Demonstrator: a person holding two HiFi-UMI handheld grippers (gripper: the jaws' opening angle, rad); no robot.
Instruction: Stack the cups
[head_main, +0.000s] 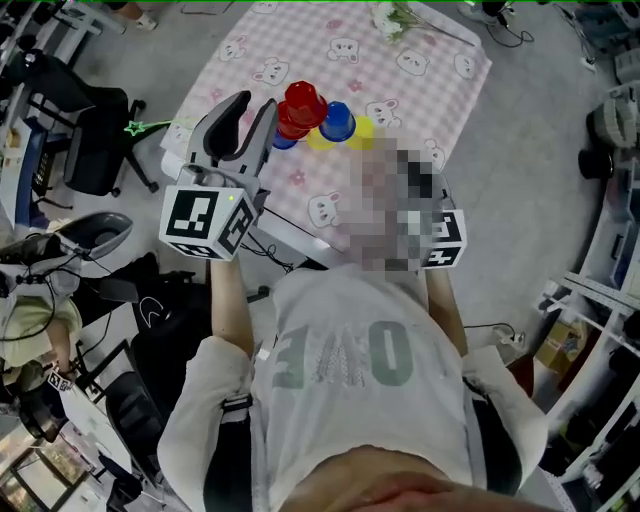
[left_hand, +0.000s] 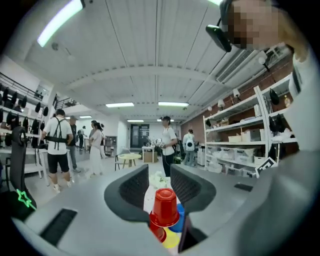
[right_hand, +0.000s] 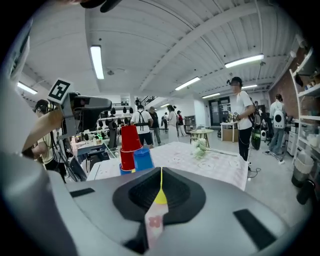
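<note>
Ahead of left gripper (left_hand: 159, 175), jaws parted, cups (left_hand: 164, 207) clustered on table (head_main: 420, 70)

You work under bright, even light from ceiling strip lights (right_hand: 96, 61), which blow out to white glare in both gripper views. Those views bulge and darken at their corners. The left hand-held gripper (left_hand: 159, 171), close to the lens, looks soft. Over the tabletop (head_main: 430, 90), shadows seem faint and short.
</note>
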